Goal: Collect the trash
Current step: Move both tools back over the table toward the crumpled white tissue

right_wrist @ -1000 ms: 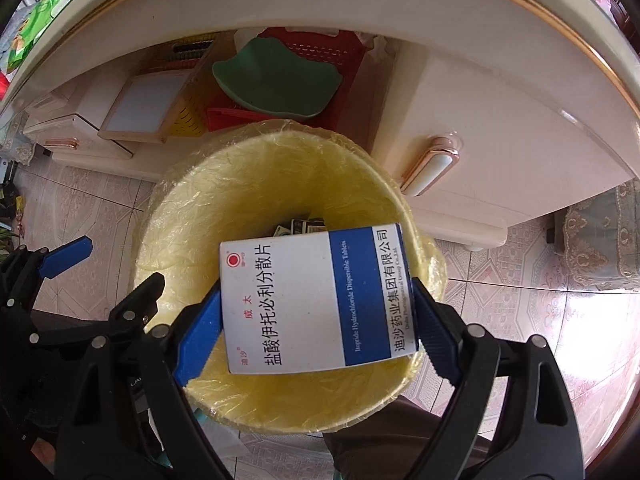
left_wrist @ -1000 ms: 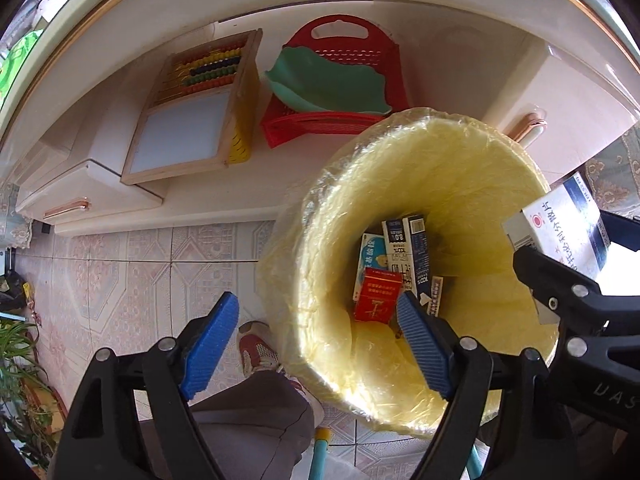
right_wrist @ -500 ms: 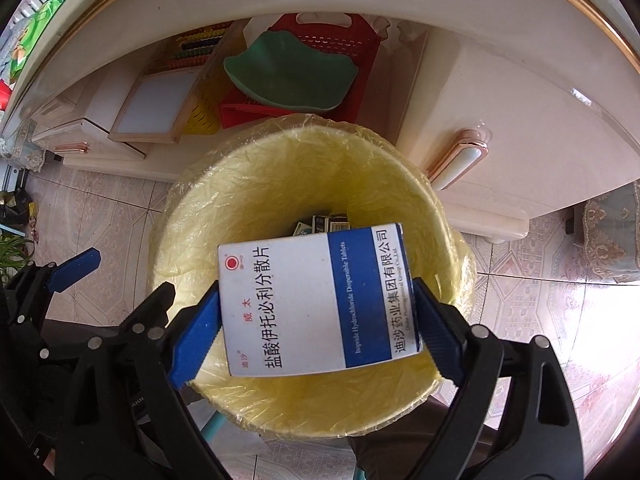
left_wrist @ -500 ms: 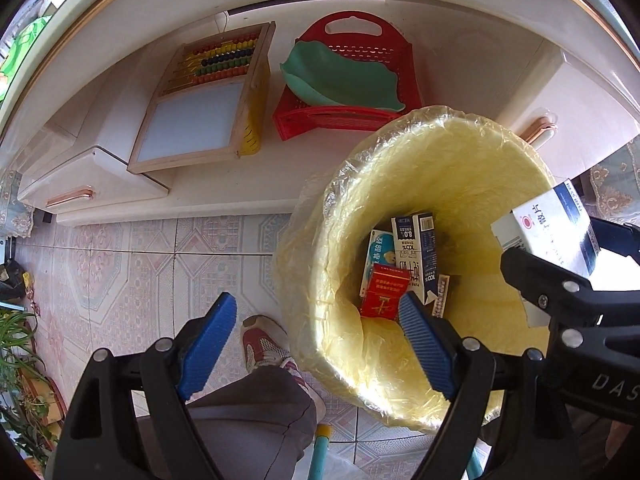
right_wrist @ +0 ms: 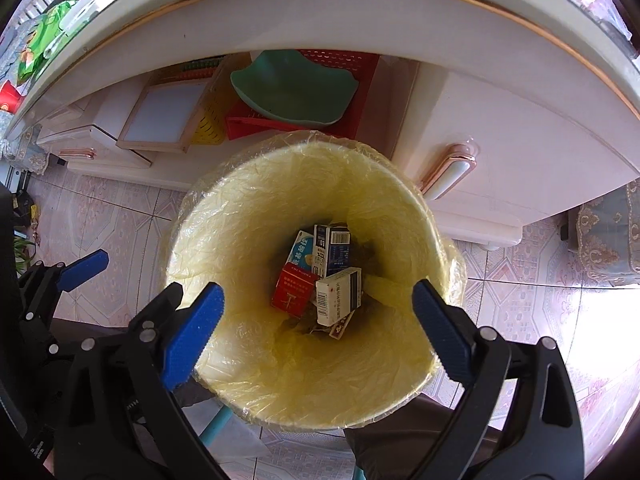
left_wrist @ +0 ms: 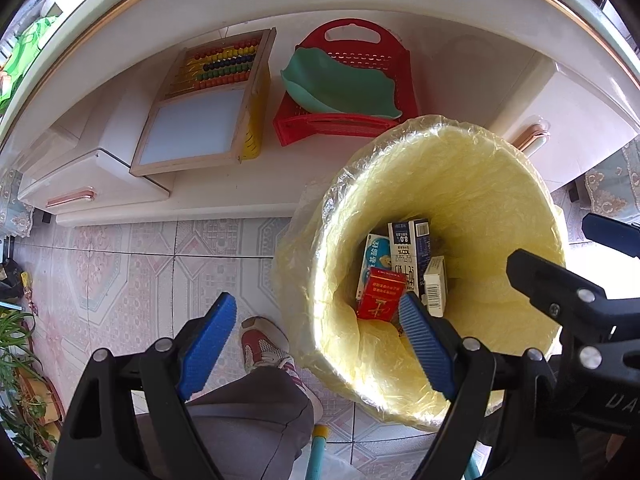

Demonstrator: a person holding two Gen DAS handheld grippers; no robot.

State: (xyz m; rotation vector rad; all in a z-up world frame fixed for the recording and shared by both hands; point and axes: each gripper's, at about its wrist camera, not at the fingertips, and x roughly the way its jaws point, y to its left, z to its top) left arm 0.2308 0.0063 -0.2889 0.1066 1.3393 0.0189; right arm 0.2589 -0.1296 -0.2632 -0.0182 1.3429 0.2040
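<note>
Right wrist: white-and-blue box [right_wrist: 338, 298] inside bin [right_wrist: 240, 208].

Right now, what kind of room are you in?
Probably a room in someone's home. There is a tiled floor, a white cabinet with drawer handles, and a child's abacus board beside a red basket. A bin with a yellow bag holds small boxes.

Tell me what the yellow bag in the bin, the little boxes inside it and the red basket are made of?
The yellow bin liner looks like thin glossy plastic film: it crinkles and shines. The small printed boxes look like cardboard, with flat faces, sharp folded edges and a barcode. The red slotted basket looks like hard moulded plastic, shiny, with a cut-out handle.
</note>
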